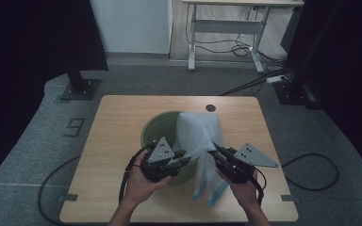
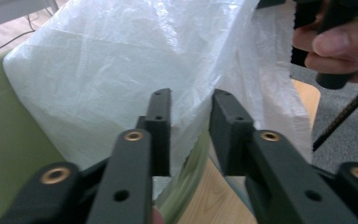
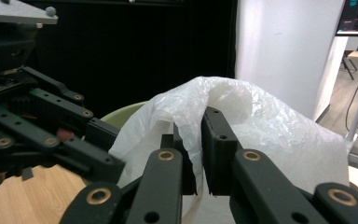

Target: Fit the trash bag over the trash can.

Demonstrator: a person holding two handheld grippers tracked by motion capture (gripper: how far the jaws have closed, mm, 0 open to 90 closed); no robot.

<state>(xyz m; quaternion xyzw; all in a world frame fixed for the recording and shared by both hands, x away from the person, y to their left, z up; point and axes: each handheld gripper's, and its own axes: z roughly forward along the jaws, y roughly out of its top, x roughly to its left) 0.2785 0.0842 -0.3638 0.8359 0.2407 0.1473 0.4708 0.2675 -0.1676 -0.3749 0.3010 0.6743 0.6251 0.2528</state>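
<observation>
Right gripper (image 1: 215, 151): jaws closed on a fold of the bag's film; in the right gripper view (image 3: 192, 154) the white plastic is pinched between the two black pads and bunches up over their tips.
Left gripper (image 1: 183, 157): jaws stand apart with a gap between them; in the left gripper view (image 2: 190, 133) the film hangs just behind and between the pads, and I cannot tell whether either pad touches it.
Bag (image 1: 200, 132): thin, white, crinkled plastic; it rises from the bin's 3 o'clock side and drapes over the rim toward 5 o'clock, down onto the table, where its lower edge shows blue at the corners.
Bag, left gripper view (image 2: 121, 60): broad sheet spread across the frame from 9 to 2 o'clock, with a serrated edge at 3 o'clock.
Bag, right gripper view (image 3: 270, 130): a rounded hump of film at centre, sloping down to 4 o'clock.
Bin (image 1: 158, 127): round, olive green, at the table's middle; its open mouth shows at 10 o'clock of the bag.
Table (image 1: 118, 122): light wood, with a small dark hole near its far edge at 12 o'clock.
Left hand (image 1: 141, 181): enters from 6 o'clock and wraps the left gripper's body, just beside the bin's near wall.
Right hand (image 1: 245, 190): enters from 5 o'clock, holding its gripper aimed toward 10 o'clock.
Grippers together: tips near each other at the bag's near side, left at 9 o'clock of right.
</observation>
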